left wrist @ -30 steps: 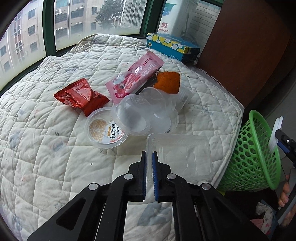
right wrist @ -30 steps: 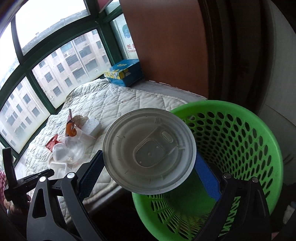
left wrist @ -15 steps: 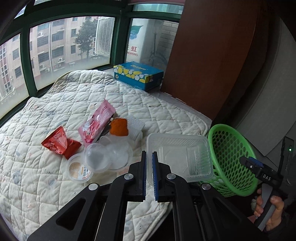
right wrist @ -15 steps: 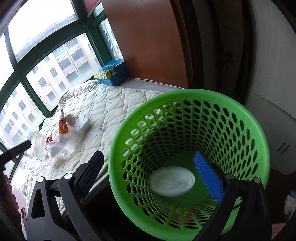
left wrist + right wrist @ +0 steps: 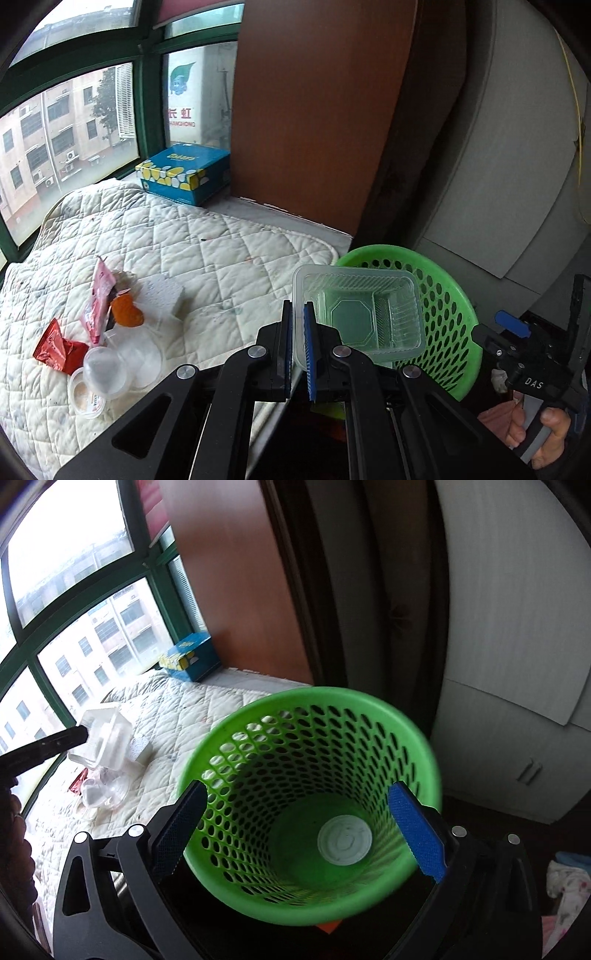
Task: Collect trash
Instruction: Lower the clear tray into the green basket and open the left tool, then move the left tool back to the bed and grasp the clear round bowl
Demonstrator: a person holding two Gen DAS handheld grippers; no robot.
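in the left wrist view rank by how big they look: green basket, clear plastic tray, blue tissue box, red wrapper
1. green basket
2. clear plastic tray, though held near the camera
3. blue tissue box
4. red wrapper

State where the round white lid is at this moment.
In the right wrist view, the round white lid lies flat on the floor of the green basket, seen between the open right claw.

"DAS" on right tool [image 5: 532,369] body; red "CHANGHONG", partly cut, on white carton [image 5: 197,92] behind window.
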